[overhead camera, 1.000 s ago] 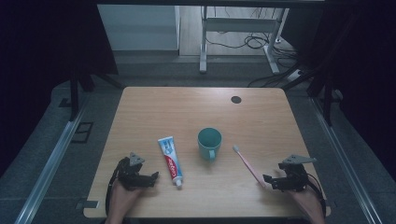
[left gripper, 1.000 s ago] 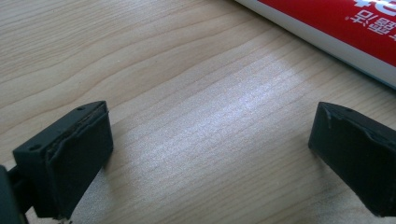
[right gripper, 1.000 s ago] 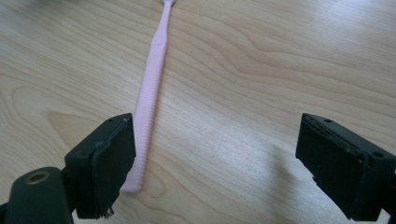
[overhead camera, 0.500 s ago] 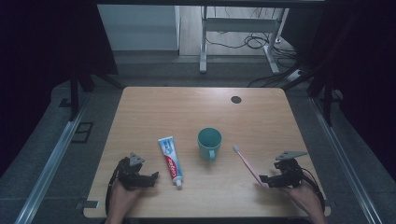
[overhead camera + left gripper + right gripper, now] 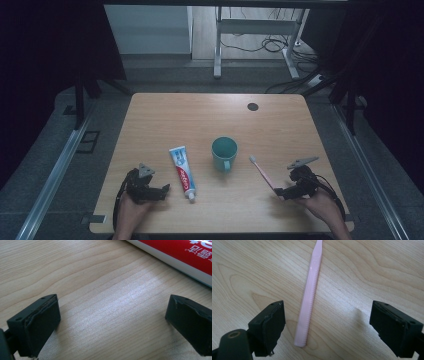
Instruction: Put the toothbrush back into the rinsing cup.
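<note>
right gripper [image 5: 281, 192] — jaws standing wide apart over the pink toothbrush [image 5: 310, 293], not pinching it | toothbrush lying flat on table [image 5: 280, 120], at four o'clock from the green mug [image 5: 224, 153] | left gripper [image 5: 161, 190] — jaws gaping, toothpaste tube [image 5: 182, 172] sitting at its two o'clock

The left gripper [image 5: 112, 322] has its two black jaws wide apart, rising from the bottom corners, with nothing between them but bare wooden table [image 5: 87, 277]. Beyond the jaw on the right, toward the top right corner, lies a toothpaste tube [image 5: 180, 257], red with a white edge and white lettering, slanting across the corner. It is clear of both jaws.
</note>
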`<state>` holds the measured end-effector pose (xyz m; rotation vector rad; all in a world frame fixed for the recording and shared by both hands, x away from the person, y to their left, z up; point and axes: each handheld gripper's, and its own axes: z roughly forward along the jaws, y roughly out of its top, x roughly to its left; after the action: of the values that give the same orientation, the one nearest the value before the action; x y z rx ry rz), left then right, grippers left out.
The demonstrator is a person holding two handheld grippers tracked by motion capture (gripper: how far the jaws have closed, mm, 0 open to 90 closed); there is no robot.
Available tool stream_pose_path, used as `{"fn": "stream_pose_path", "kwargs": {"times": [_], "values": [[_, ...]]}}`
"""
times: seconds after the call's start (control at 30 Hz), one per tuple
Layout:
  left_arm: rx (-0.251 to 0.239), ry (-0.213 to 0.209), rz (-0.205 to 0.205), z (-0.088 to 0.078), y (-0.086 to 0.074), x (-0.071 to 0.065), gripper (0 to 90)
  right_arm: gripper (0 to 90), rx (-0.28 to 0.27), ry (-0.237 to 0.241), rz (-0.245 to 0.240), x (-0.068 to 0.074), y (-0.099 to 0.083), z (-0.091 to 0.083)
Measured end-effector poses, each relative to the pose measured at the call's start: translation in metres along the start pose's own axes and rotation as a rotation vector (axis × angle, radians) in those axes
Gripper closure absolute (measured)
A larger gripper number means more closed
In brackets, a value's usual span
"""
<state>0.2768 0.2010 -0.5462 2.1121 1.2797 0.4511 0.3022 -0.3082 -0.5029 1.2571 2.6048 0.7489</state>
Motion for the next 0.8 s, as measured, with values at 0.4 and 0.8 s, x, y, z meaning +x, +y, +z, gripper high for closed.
{"fn": "stream_pose_path", "kwargs": {"times": [0.4,0.8], "values": [[-0.001,0.0,-0.002,0.0,0.0,0.0,0.0,18.5,0.105,-0.004,-0.02,0.003,0.021,0.004],[0.0,0.0,-0.002,0.0,0.0,0.0,0.0,27.5,0.219,-0.018,-0.031,0.005,0.037,0.009]]}}
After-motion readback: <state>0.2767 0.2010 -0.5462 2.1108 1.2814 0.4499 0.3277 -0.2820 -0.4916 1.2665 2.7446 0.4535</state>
